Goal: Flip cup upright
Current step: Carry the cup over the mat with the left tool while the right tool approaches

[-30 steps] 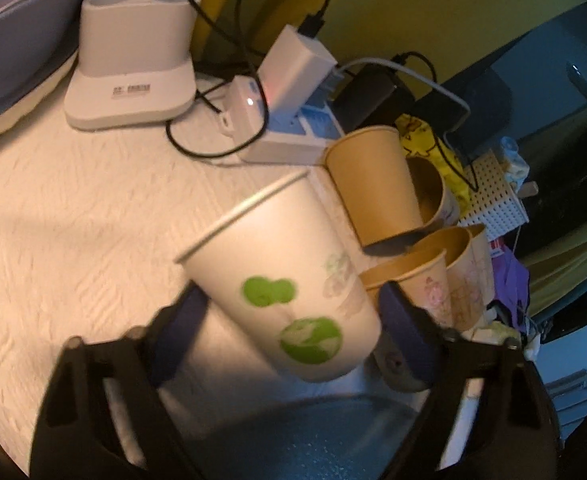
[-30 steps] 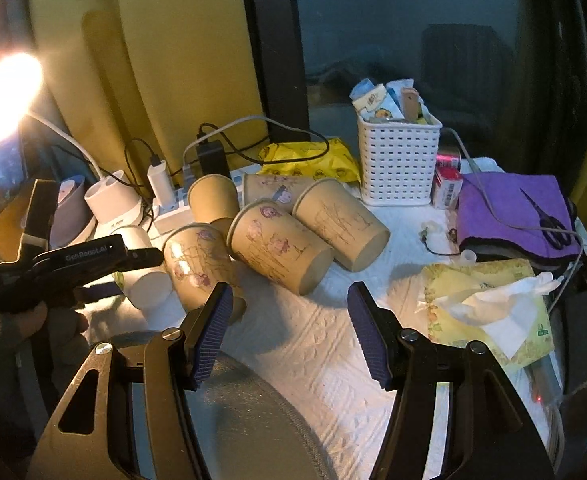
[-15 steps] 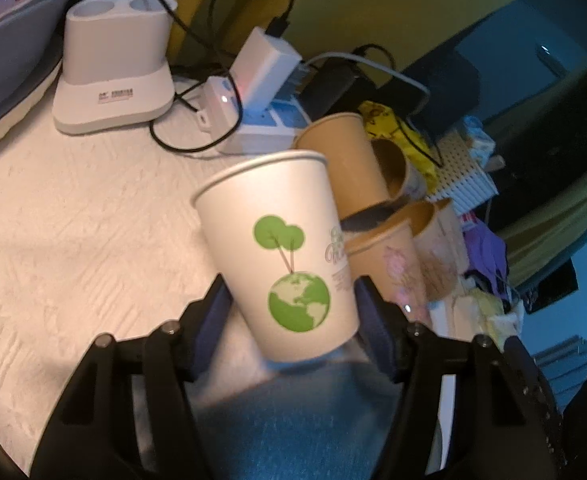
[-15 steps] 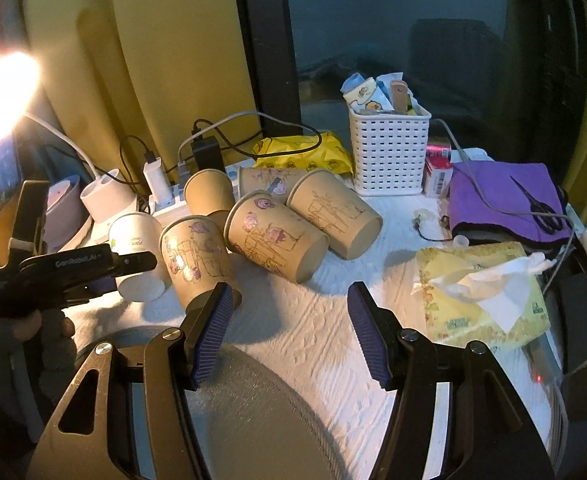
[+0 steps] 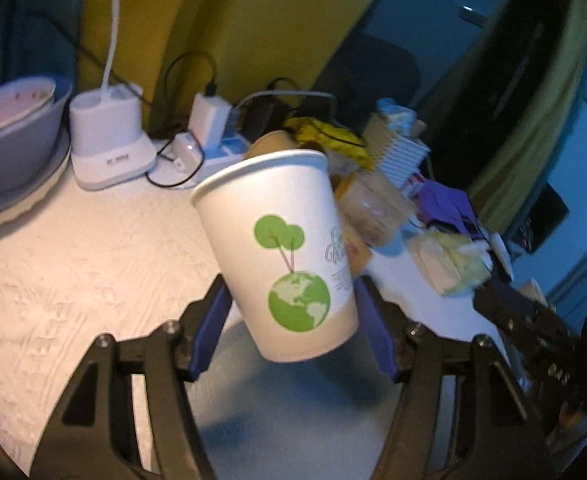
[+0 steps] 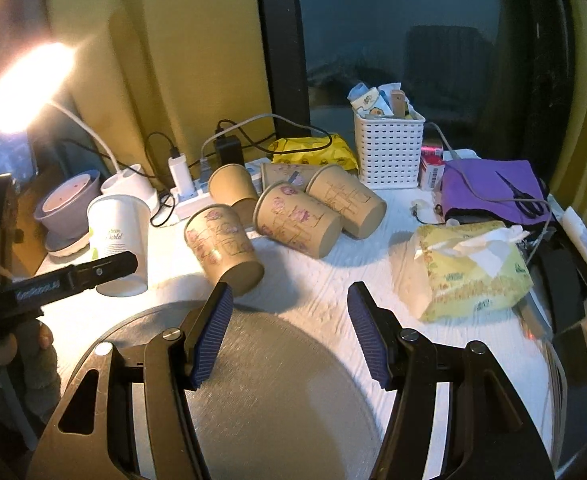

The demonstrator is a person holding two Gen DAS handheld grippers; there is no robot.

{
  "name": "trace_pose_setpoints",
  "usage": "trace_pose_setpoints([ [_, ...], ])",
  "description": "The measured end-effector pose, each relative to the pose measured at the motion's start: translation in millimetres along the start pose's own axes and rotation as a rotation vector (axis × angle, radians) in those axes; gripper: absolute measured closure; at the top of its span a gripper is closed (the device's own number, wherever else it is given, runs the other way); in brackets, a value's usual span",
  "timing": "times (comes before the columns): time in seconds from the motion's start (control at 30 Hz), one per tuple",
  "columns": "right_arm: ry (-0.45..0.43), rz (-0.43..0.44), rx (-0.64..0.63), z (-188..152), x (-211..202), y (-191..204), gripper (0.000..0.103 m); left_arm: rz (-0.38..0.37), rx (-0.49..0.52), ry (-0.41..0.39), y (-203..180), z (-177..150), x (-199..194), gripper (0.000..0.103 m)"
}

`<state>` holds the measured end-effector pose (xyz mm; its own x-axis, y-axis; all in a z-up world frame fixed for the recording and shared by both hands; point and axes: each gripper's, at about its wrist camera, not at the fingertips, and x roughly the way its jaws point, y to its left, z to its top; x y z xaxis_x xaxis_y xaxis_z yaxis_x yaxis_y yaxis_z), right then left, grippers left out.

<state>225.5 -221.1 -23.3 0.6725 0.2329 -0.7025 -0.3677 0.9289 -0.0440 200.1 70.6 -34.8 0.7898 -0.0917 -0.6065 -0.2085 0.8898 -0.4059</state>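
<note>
My left gripper [image 5: 293,312] is shut on a white paper cup [image 5: 281,252] printed with a green tree and globe. The cup is mouth up and leans slightly, its base just above the white table and the grey round tray. In the right wrist view the same white cup [image 6: 118,236] stands upright at the left, with the left gripper's finger [image 6: 81,274] across it. My right gripper [image 6: 289,328] is open and empty above the grey round tray [image 6: 277,396]. Several brown paper cups [image 6: 293,220] lie on their sides behind the tray.
A white lamp base [image 5: 109,144], power strip with chargers [image 5: 213,140] and a grey bowl [image 5: 9,140] stand at the back left. A white basket [image 6: 387,148], purple cloth with scissors [image 6: 493,192] and a tissue pack [image 6: 469,268] sit at the right.
The white cup in my left gripper has turned from a strong tilt to nearly upright, mouth up, and moved lower toward the table. The right gripper has stayed open and barely moved.
</note>
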Motion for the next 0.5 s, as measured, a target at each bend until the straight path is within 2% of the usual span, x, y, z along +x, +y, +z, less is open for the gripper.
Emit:
trace_pose_setpoints([
  [0.27,-0.038,0.009,0.0,-21.3,-40.3,17.7,0.04,-0.039,0.182,-0.081,-32.2,-35.9,-50.4,0.039],
  [0.5,-0.079,0.007,-0.002,-37.9,-84.6,31.9,0.04,-0.064,0.271,-0.123,-49.5,-64.8,-89.8,0.039],
])
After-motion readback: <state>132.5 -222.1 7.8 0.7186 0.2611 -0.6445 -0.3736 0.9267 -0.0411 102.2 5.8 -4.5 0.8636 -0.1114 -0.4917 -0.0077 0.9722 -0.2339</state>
